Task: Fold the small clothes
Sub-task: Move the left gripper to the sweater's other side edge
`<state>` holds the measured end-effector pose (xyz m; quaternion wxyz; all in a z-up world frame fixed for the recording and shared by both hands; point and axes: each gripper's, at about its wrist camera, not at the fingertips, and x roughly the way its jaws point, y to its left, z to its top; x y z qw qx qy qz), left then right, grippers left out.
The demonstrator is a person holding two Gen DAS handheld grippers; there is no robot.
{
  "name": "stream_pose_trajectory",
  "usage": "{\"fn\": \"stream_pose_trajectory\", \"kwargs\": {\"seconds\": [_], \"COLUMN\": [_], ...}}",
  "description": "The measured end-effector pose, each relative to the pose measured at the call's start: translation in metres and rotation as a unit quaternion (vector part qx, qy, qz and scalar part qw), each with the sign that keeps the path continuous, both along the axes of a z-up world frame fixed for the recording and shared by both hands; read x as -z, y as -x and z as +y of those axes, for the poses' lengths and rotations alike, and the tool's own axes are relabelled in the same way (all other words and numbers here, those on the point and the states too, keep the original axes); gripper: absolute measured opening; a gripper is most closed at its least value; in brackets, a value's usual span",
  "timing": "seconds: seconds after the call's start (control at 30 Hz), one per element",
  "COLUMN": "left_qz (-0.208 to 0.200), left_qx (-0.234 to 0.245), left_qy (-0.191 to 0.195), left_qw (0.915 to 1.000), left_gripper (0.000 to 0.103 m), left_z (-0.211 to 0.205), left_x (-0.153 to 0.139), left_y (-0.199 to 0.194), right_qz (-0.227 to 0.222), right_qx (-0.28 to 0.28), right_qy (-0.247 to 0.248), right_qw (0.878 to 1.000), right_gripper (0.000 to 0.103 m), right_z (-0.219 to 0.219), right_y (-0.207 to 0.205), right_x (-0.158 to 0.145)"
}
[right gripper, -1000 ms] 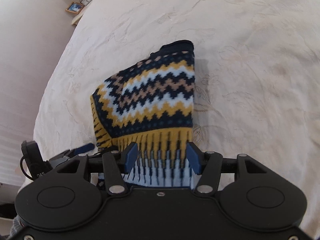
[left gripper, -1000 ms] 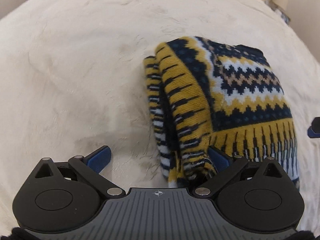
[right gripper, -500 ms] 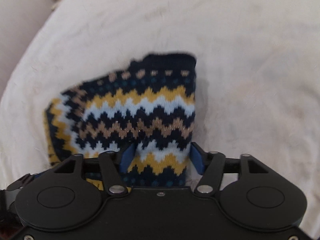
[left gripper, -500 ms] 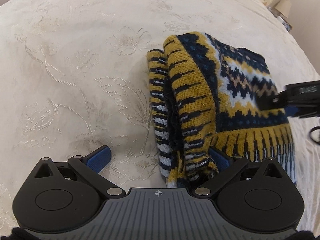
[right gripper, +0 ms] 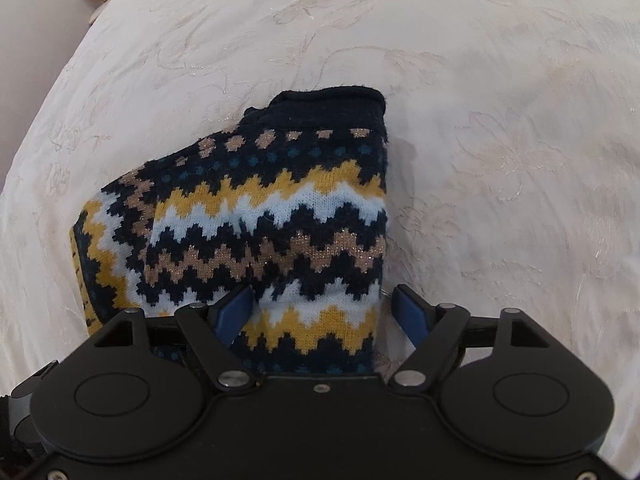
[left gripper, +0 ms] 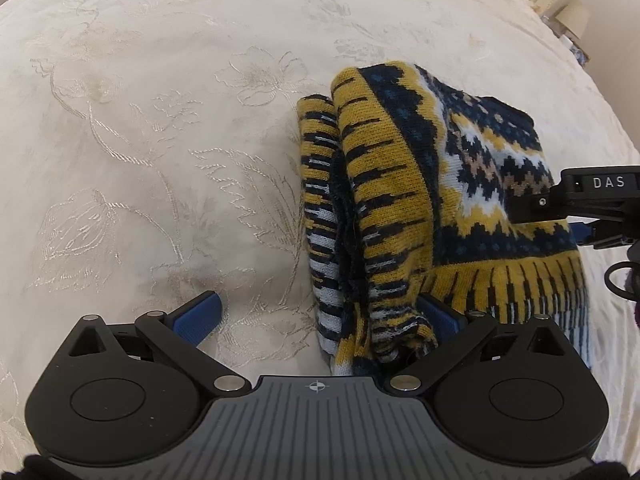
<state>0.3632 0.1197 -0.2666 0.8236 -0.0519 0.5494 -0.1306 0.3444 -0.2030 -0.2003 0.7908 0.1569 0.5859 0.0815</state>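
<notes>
Folded knit sweater (left gripper: pixel 460 200) lies on cream embroidered bedspread (left gripper: pixel 160 140), right of centre in left wrist view. Left hand-held gripper (left gripper: pixel 320 318) spread wide, gripping nothing: left finger on bare bedspread, right finger tucked against bunched striped edge. Right hand-held gripper (right gripper: pixel 324 314) also spread, fingers straddling sweater's near zigzag portion, not clamped. Sweater's long axis runs away from both grippers toward navy collar (right gripper: pixel 328 104). Right gripper sits squarely over cloth, so likely better placed for next fold or press.
</notes>
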Motion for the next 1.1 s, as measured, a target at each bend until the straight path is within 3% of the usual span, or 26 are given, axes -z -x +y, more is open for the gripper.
{"fn": "stream_pose_trajectory", "kwargs": {"seconds": [0.67,0.77,0.93,1.1], "left_qz": [-0.006,-0.011,-0.059,-0.089], "left_qx": [-0.009,-0.026,-0.066,-0.035], "left_qy": [0.011,0.029,0.045,0.044], "left_qw": [0.9999,0.9992,0.9951,0.9944], "left_gripper": [0.103,0.102,0.102,0.102], "left_z": [0.001,0.007,0.018,-0.005], "left_x": [0.001,-0.014,-0.053,-0.074], "left_y": [0.004,0.011,0.021,0.001], "right_qz": [0.002,-0.025,-0.06,-0.067], "right_qx": [0.004,0.005,0.038,0.035], "right_qy": [-0.002,-0.017,-0.03,-0.025], "right_qw": [1.0,1.0,0.997,0.997], "right_gripper": [0.08,0.08,0.08,0.081], "right_z": [-0.001,-0.009,-0.035,-0.042], "right_y": [-0.002,0.0,0.025,0.056], "right_x": [-0.001,-0.013,-0.039,-0.044]}}
